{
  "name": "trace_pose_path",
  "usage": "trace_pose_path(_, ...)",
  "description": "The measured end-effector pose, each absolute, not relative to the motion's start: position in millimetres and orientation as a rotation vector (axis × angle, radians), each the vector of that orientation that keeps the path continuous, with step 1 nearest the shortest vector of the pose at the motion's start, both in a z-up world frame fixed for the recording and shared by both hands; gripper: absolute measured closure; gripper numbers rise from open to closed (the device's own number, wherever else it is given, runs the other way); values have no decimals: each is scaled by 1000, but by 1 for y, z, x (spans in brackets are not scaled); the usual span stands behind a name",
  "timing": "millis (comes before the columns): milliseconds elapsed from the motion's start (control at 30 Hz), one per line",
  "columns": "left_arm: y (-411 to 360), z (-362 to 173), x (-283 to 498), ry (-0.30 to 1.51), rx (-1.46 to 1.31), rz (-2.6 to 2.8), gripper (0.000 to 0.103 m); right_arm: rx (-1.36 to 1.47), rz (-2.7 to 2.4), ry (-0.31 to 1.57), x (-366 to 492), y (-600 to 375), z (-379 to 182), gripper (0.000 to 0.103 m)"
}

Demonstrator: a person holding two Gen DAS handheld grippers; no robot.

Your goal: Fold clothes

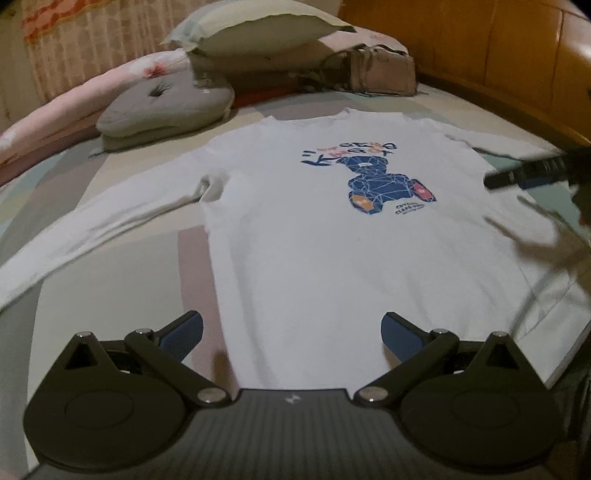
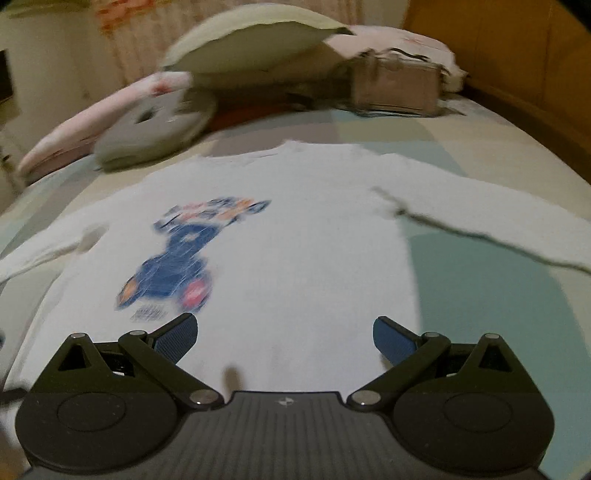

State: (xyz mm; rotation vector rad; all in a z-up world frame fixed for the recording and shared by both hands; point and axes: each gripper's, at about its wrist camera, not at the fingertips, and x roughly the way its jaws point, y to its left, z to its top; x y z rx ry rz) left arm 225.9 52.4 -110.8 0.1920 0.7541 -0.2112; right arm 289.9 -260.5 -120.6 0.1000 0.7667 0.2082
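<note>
Shirt (image 1: 314, 229), white long-sleeve with a blue bear print (image 1: 384, 181), lies flat face-up on the bed (image 1: 122, 288), collar at the far end toward the pillows (image 1: 258, 29), hem nearest both cameras, so its long axis runs straight away from the jaws. Left gripper (image 1: 291, 332) hovers over the hem near the shirt's left edge, jaws spread wide, holding nothing. Right gripper (image 2: 284, 334) sits over the hem toward the right side, jaws likewise wide apart and empty; right-wrist view is motion-blurred. Left sleeve (image 1: 103, 221) stretches out toward the near left, right sleeve (image 2: 480, 229) out to the right over the teal patch of the sheet. Fabric looks smooth, few wrinkles, no fold made yet. Each gripper is nearer its own side's sleeve; likely first move is a sleeve or side fold inward. Grey cushion (image 1: 166, 107) is well apart from the shirt.
</note>
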Motion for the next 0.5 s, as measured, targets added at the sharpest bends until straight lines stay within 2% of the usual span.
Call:
trace_pose_path(133, 40, -105, 240, 730, 223, -242, 1, -9, 211, 767, 284, -245, -147, 0)
trace_pose_path(367, 21, -125, 282, 780, 202, -327, 1, 6, 221, 731, 288, -249, -152, 0)
trace_pose_path(500, 43, -138, 283, 834, 88, -302, 1, -1, 228, 734, 286, -248, -151, 0)
